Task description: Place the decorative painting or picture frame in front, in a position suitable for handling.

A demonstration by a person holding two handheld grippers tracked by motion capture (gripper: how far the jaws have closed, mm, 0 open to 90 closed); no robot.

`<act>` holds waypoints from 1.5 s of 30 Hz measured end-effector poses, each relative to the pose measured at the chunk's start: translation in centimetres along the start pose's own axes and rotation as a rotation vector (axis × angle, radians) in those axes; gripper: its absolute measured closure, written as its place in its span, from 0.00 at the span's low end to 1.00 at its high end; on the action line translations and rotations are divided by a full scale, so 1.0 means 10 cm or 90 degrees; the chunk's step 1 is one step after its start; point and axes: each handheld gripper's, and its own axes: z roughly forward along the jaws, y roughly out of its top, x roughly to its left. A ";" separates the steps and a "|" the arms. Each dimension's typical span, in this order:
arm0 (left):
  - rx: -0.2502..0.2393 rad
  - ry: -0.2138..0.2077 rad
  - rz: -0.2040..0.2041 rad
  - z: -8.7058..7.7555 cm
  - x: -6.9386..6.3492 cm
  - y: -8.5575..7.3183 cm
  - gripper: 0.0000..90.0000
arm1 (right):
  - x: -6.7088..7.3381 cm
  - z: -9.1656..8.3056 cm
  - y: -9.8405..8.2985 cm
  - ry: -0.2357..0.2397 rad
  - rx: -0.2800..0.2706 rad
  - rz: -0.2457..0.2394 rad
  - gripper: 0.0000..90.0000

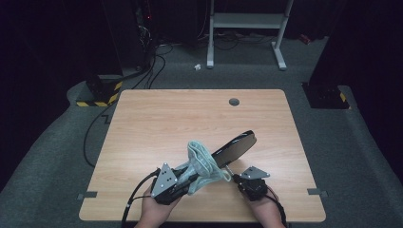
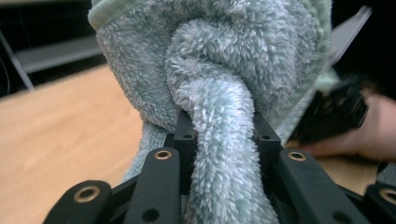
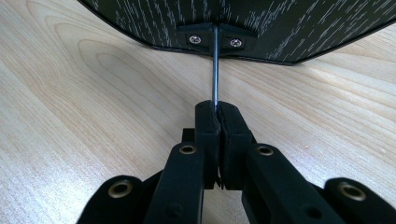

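Both hands come in at the bottom edge of the high view, each one holding a gripper of mine. Bench [image 1: 157, 118] is light wood and takes up the centre of the frame; its far half is bare except for a small round grey cap [image 1: 234, 101] near the far edge.

Next in size is the black paddle-shaped panel [image 1: 236, 145]. It runs on a slant from lower centre up toward right of centre, with its upper end lifted off the bench. In the right gripper view the panel [image 3: 280, 28] fills the top of the frame, with a thin metal stem [image 3: 215, 70] coming down out of a small two-screw bracket.

Pale teal fluffy towel [image 1: 202, 164] sits bunched over the panel's lower part, just left of centre-bottom. In the left gripper view the towel [image 2: 219, 70] fills the upper middle, twisted into a thick rope.

Left gripper [image 1: 183, 178] is clamped on that towel rope, with the pile bulging between the black jaws [image 2: 223, 140].

Right gripper [image 1: 236, 179] is pinched tight on the stem, with the jaws meeting around it at frame centre [image 3: 218, 112].
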 end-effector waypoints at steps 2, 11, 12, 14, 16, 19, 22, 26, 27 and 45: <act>0.005 0.000 0.002 0.03 0.00 0.01 0.78 | 0.00 0.00 0.00 0.000 -0.001 -0.001 0.97; 0.053 -0.011 -0.033 0.29 0.06 -0.19 0.78 | 0.00 0.00 0.00 0.002 0.001 0.005 0.97; 0.064 -0.011 -0.032 0.32 0.07 -0.22 0.78 | 0.00 0.00 0.00 0.003 0.001 0.005 0.97; 0.086 -0.012 -0.032 0.39 0.08 -0.30 0.78 | 0.00 0.00 0.00 0.002 0.001 0.004 0.97; 0.098 -0.013 -0.038 0.43 0.10 -0.37 0.78 | 0.00 0.00 0.00 0.004 0.001 0.007 0.96; 0.129 -0.003 -0.032 0.49 0.12 -0.47 0.78 | -0.01 0.00 0.00 0.006 0.002 0.009 0.96; 0.153 0.001 -0.034 0.50 0.14 -0.53 0.78 | 0.00 0.00 0.00 0.005 0.002 0.009 0.96; 0.144 -0.004 -0.033 0.43 0.14 -0.50 0.78 | 0.00 0.00 0.00 0.005 0.002 0.009 0.96; 0.144 -0.004 -0.033 0.43 0.14 -0.50 0.78 | 0.00 0.00 0.00 0.005 0.002 0.009 0.96; 0.105 -0.031 -0.056 0.47 0.14 -0.45 0.78 | 0.00 0.00 0.00 0.003 0.003 0.007 0.96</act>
